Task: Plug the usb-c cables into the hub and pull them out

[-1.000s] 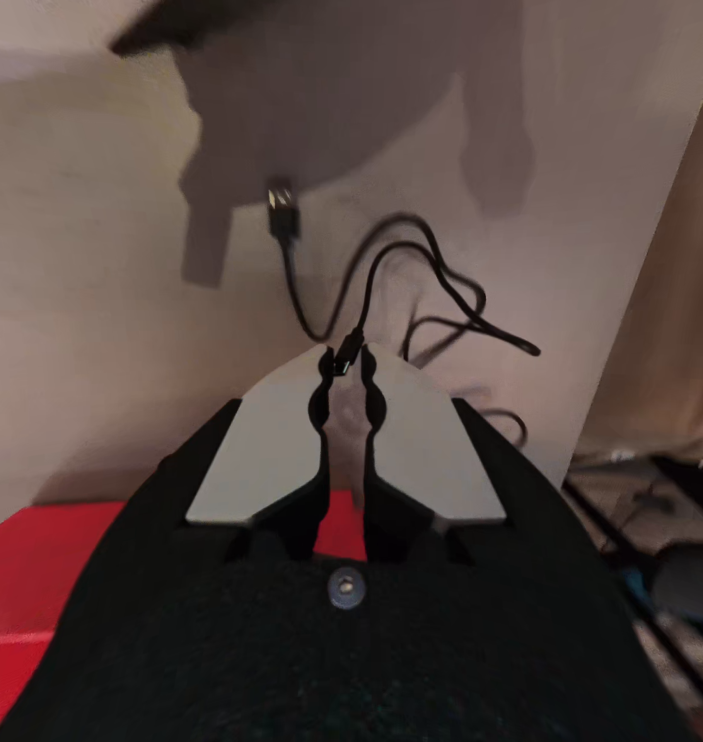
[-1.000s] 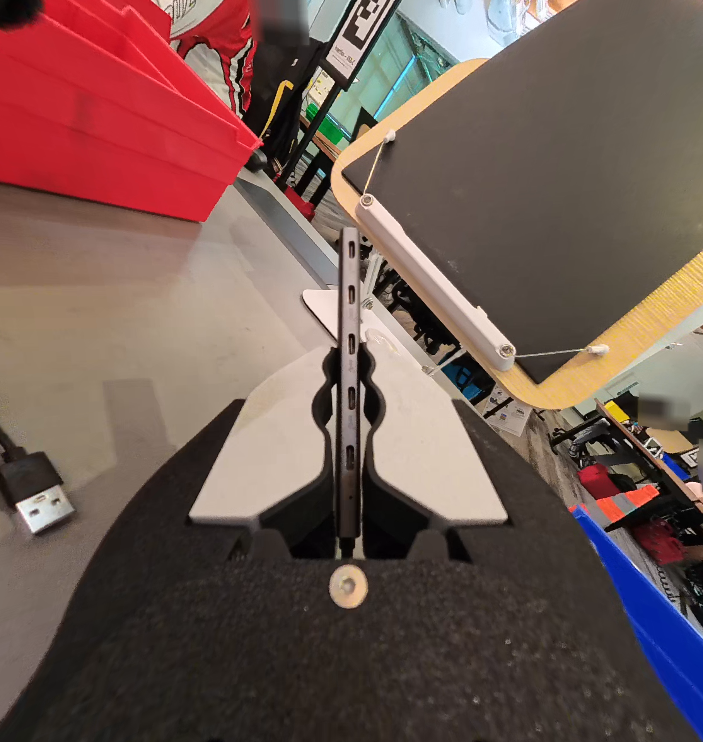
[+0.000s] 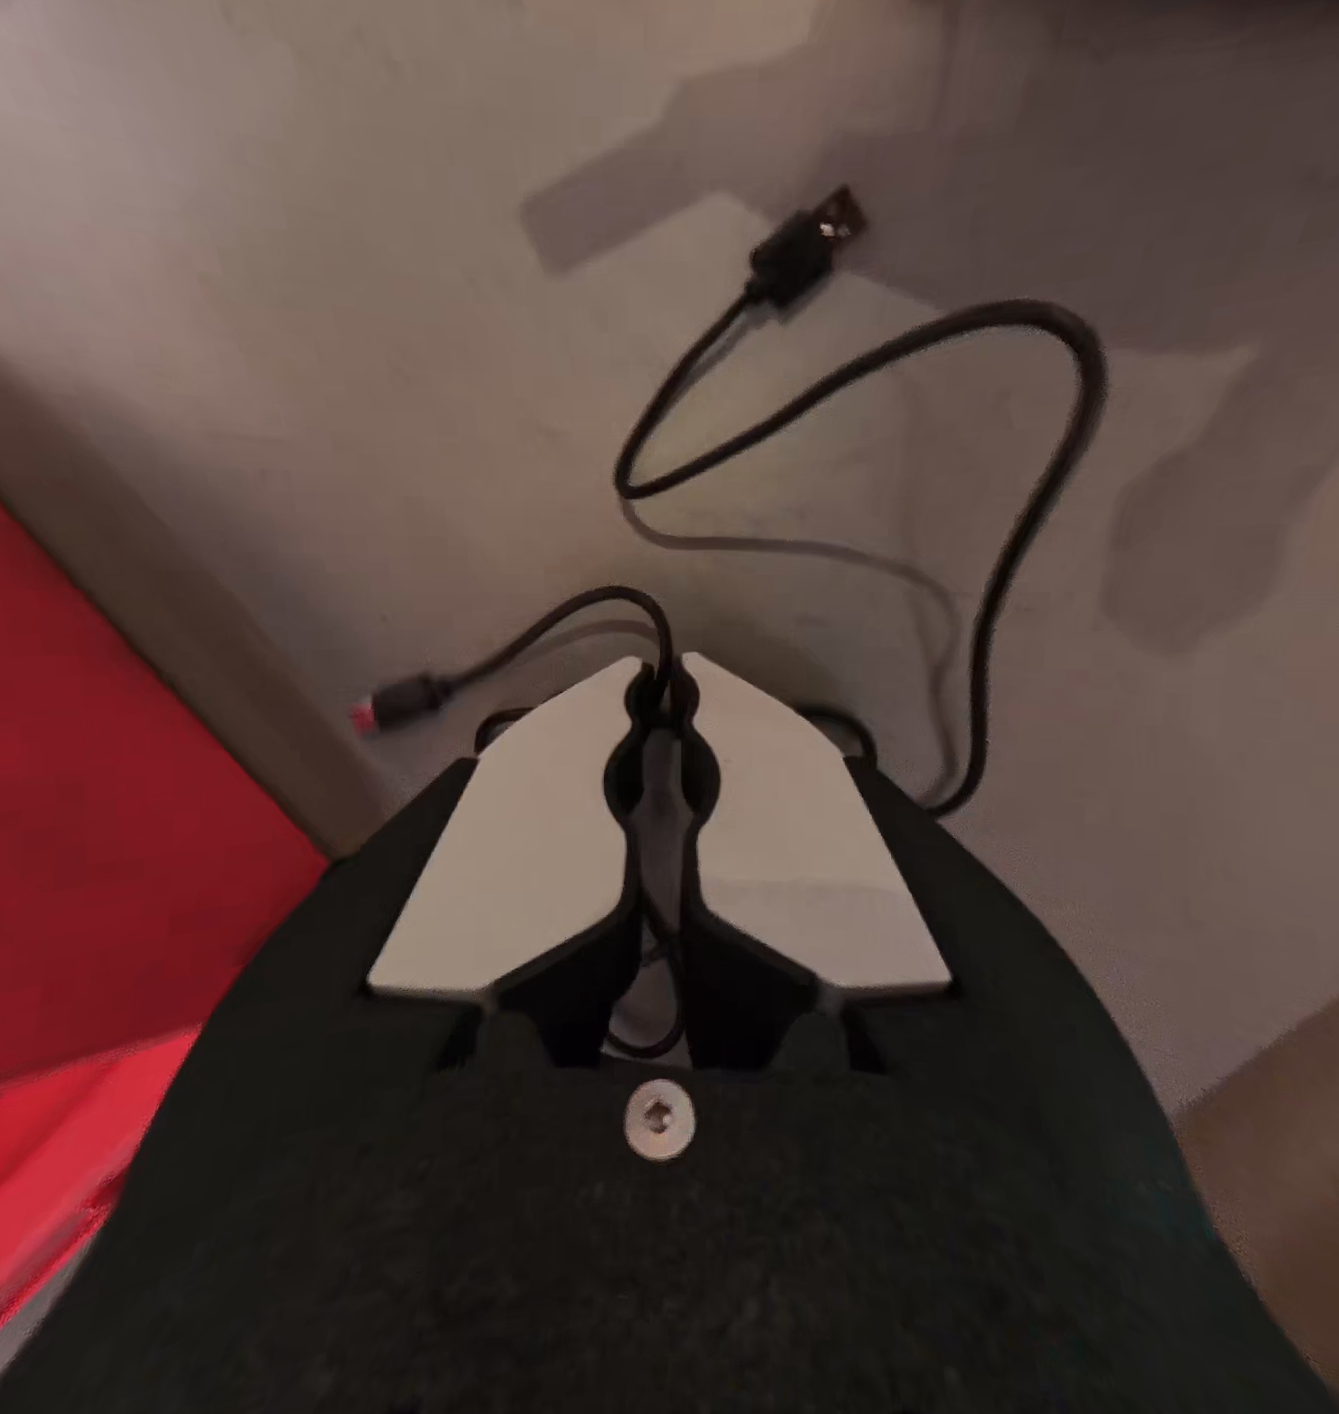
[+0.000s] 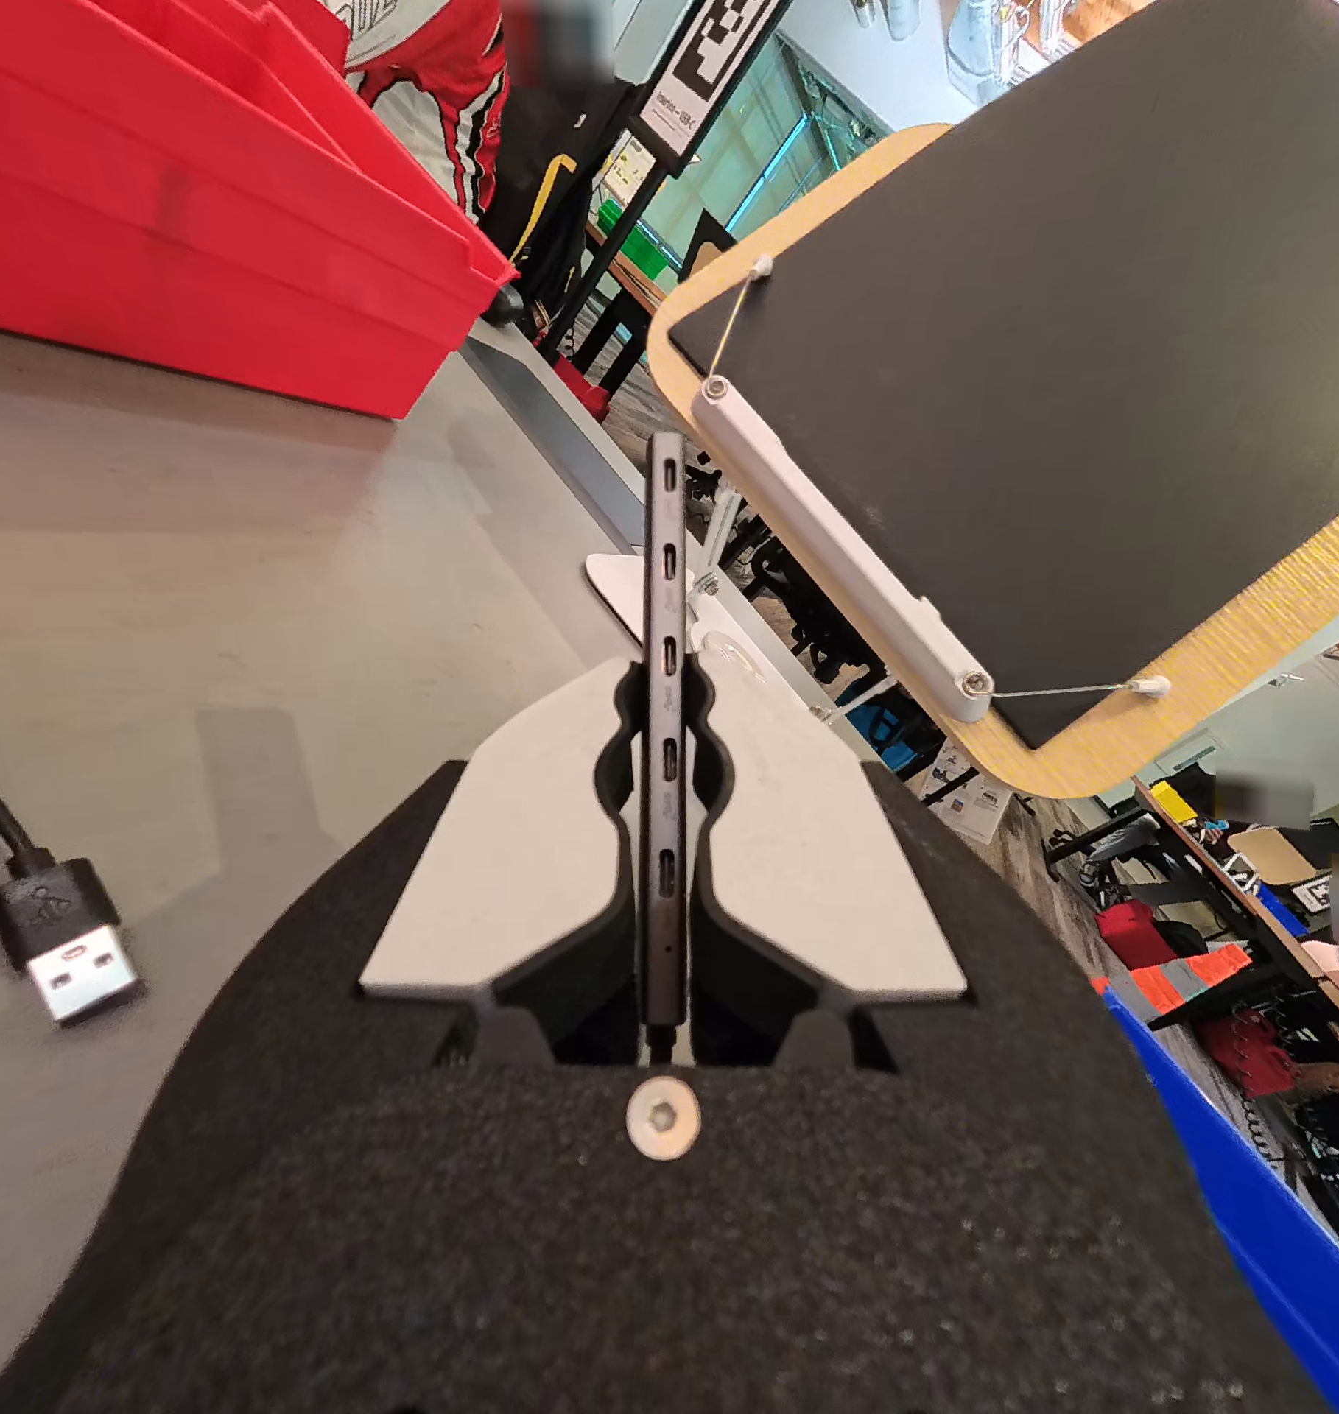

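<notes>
Left jaws: left gripper (image 3: 660, 673) pinched narrow on black cable (image 3: 1034, 490), mid-frame.
Change: small plug (image 3: 402, 700) has slipped from the tips to lie lower left; grip now on cord.
Meaning: likely re-grasp needed before plugging.
Right jaws: right gripper (image 4: 666, 681) unchanged, clamping hub (image 4: 668, 612) upright, centre; ports empty.

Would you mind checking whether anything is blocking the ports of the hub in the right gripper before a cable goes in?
Nothing visible does. The hub is clamped edge-up in the right gripper, and its row of ports faces the camera empty. The left gripper pinches a black cable; its plug tip is not visible there.
</notes>
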{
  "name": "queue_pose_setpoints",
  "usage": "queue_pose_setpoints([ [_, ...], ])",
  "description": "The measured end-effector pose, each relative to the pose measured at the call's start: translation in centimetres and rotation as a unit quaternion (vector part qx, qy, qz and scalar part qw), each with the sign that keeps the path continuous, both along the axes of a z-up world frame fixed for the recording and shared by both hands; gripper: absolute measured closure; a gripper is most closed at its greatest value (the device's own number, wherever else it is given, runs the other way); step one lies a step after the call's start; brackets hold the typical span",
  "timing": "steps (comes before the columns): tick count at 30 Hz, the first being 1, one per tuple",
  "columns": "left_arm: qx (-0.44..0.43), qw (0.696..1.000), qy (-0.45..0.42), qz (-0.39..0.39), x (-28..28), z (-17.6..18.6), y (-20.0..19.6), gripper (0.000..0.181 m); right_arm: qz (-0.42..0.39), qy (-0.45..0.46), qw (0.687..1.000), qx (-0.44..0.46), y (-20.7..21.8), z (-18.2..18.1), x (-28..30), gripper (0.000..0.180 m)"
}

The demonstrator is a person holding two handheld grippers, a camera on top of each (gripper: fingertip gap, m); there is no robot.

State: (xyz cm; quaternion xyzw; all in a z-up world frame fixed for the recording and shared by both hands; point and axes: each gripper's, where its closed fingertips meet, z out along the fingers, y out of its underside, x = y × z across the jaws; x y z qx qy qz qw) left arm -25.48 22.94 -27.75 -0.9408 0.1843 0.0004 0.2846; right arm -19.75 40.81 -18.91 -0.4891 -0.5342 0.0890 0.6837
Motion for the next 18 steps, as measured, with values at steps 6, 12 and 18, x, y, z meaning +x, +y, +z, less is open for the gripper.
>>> queue_pose_setpoints([
  [6, 0.074, 0.976, -0.025, -0.205, 4.2, 4.3, -3.0, 0.18, -0.001, 0.0, 1.0, 0.0, 0.1, 0.0, -0.1, 0.17],
  [12, 0.083, 0.899, 0.024, -0.429, 6.2, 3.7, -10.9, 0.179, 0.0, -0.002, 1.0, 0.0, 0.0, -0.1, -0.1, 0.17],
  [18, -0.004, 0.916, 0.027, -0.4, 3.9, 0.4, -12.7, 0.165, -0.003, -0.003, 1.0, -0.001, 0.2, -0.2, -0.1, 0.17],
])
